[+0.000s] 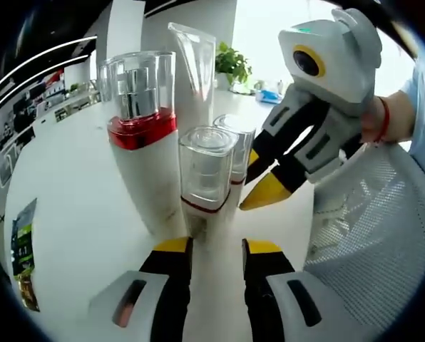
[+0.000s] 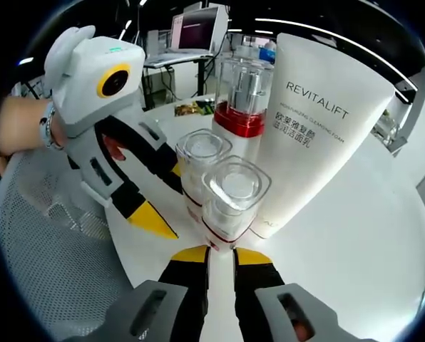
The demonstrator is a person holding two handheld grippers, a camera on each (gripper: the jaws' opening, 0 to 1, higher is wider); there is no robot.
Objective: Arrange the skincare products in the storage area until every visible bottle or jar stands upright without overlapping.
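Two small clear-capped bottles with red bands stand close together on the white table. The nearer one is upright just ahead of my left gripper, which is open with nothing between its jaws. The other small bottle stands behind it, with my right gripper close against its side. A tall pump bottle with a red band and a white tube stand upright behind. From the right gripper, narrowly open, I see both small bottles, the pump bottle, the tube and the left gripper.
A white mesh surface lies beside the table's edge. A printed packet lies on the table at the left. A plant stands at the far end. A person's hand holds the right gripper.
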